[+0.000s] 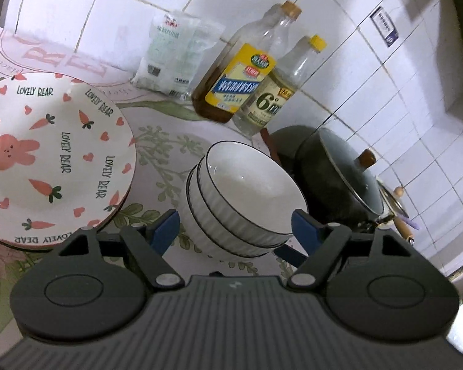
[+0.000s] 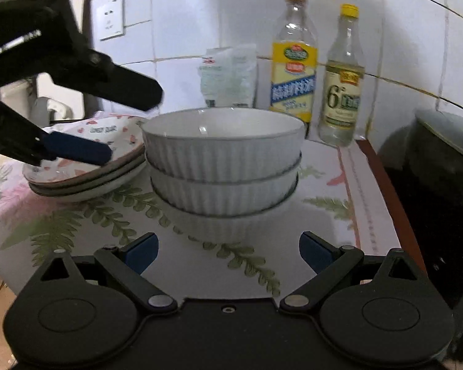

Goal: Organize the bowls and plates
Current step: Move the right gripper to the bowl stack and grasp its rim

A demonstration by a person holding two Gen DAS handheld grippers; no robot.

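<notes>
Left to right, as I see it: my left hand-held gripper (image 1: 235,226), jaws spread wide and empty, hovers over the stacked plates (image 2: 86,166) toward the tabletop's (image 2: 321,212) left side. Just beside them, mid-tabletop, stand the stacked ribbed bowls (image 2: 223,157). My right hand-held gripper (image 2: 228,251), likewise wide and empty, faces the bowls from the near edge. Along the back edge: a packet (image 2: 230,77) and two bottles (image 2: 294,58). Past the right edge, a lidded dark pot (image 1: 336,175).

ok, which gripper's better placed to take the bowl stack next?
Right gripper: open, centred on the bowl stack. Left gripper is open too but angled, above the plates.
</notes>
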